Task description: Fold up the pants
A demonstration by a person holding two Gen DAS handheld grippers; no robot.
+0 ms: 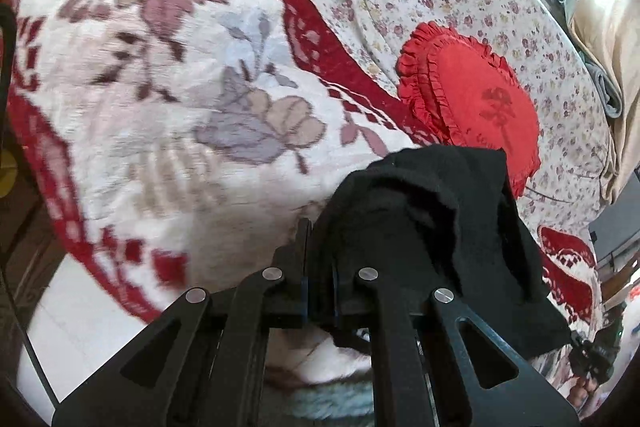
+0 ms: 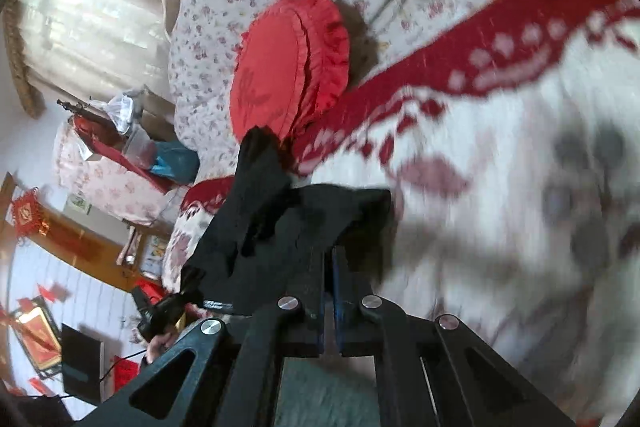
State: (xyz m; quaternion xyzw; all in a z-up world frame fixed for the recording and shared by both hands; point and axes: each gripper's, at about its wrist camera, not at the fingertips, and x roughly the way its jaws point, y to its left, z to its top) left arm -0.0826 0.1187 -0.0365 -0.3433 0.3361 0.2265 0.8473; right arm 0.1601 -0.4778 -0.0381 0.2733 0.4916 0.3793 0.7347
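The left claw (image 1: pixel 320 247) pinches a bunched edge of the black pants (image 1: pixel 432 223), lifted over the white-and-red floral blanket (image 1: pixel 160 87) near the red ruffled cushion (image 1: pixel 476 95), while the right claw (image 2: pixel 329 259), fingers pressed together, grips another part of the pants (image 2: pixel 280 227).

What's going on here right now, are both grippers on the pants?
A person is working over a bed with a handheld gripper in each hand. The left gripper is shut on the black pants, which bunch and drape over its fingers. The right gripper is also shut on the pants. The fabric hangs lifted above the floral blanket, near a red ruffled cushion. No fold laid yet.
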